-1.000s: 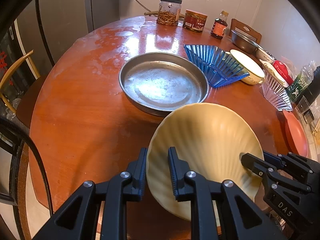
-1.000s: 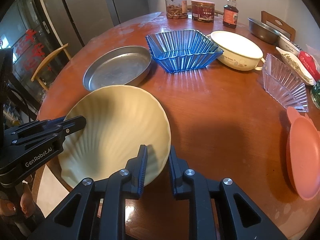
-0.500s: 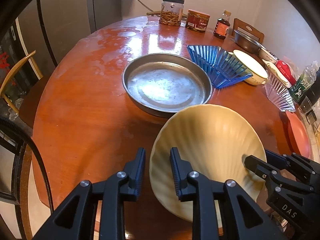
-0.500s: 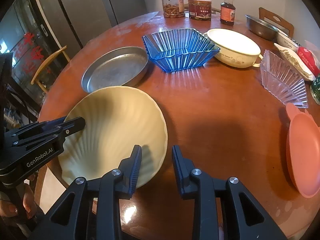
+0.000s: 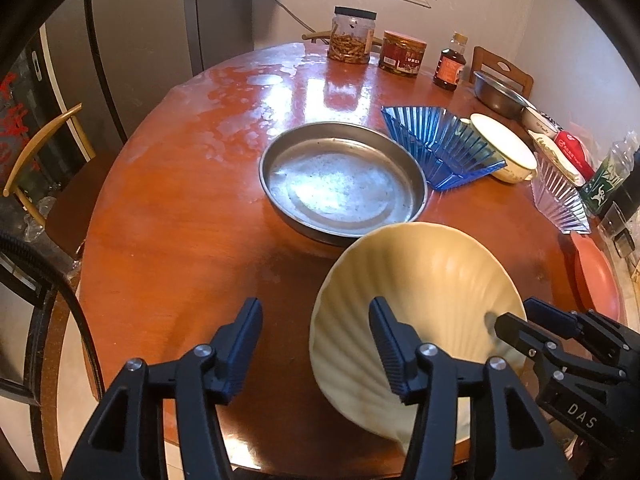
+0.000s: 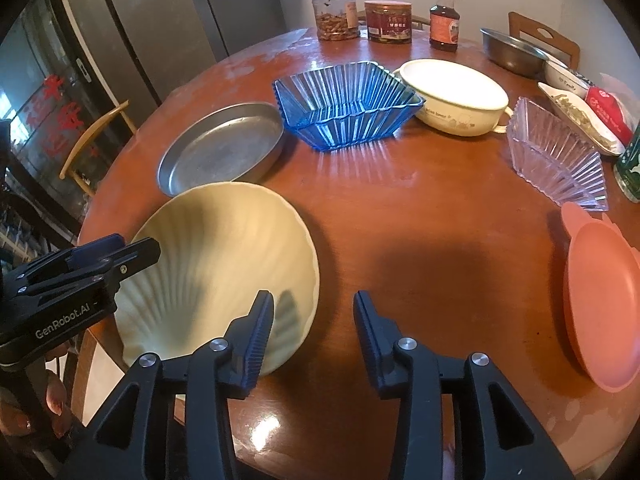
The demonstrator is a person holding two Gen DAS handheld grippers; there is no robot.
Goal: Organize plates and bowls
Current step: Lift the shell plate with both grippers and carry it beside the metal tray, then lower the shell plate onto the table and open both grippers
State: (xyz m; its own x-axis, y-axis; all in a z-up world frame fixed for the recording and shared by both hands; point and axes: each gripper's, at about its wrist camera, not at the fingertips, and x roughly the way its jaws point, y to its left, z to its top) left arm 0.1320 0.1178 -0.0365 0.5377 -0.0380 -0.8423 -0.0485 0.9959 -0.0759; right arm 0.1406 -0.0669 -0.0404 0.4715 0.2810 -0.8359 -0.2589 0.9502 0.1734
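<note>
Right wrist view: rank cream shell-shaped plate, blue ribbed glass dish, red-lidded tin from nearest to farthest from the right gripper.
1. Cream shell-shaped plate: just left of the right gripper, at its left finger.
2. Blue ribbed glass dish: mid-table, ahead.
3. Red-lidded tin: far edge of the table, between a jar and a bottle.

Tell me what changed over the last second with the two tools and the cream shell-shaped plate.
Both tools let go of the cream scalloped plate: the left tool and the right tool went from pinching its rim to wide open. The plate now sits on the round wooden table, overlapping the round metal pan's near rim in both views. The blue ribbed glass dish and pink plate stayed put.
</note>
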